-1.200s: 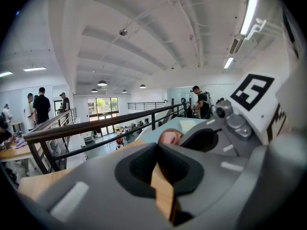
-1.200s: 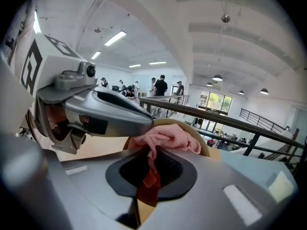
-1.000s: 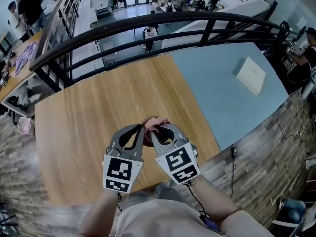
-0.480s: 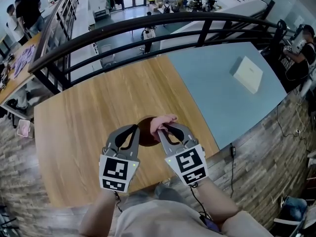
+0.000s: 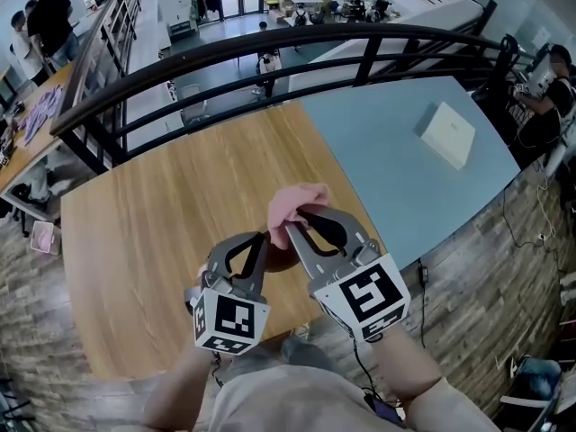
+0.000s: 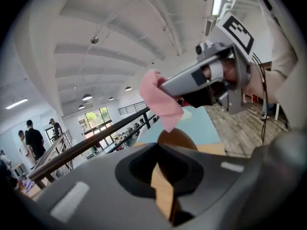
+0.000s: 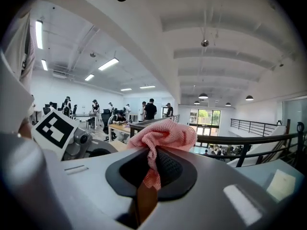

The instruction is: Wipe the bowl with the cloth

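R gripper [image 5: 290, 229] is up above the desk [image 5: 153, 214], fingers shut tight on the pink cloth [image 7: 165, 134]. Cloth bunches up past the tips. L gripper [image 5: 262, 241] is right next to it, fingers pinched together on the edge of the brown bowl [image 6: 178, 137]. Bowl is up off the desk, just beside the cloth. Can't tell if they touch.

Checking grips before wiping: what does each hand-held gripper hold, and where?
The right hand-held gripper pinches the pink cloth by a hanging fold. The left hand-held gripper is shut, apparently on the brown bowl at its rim.
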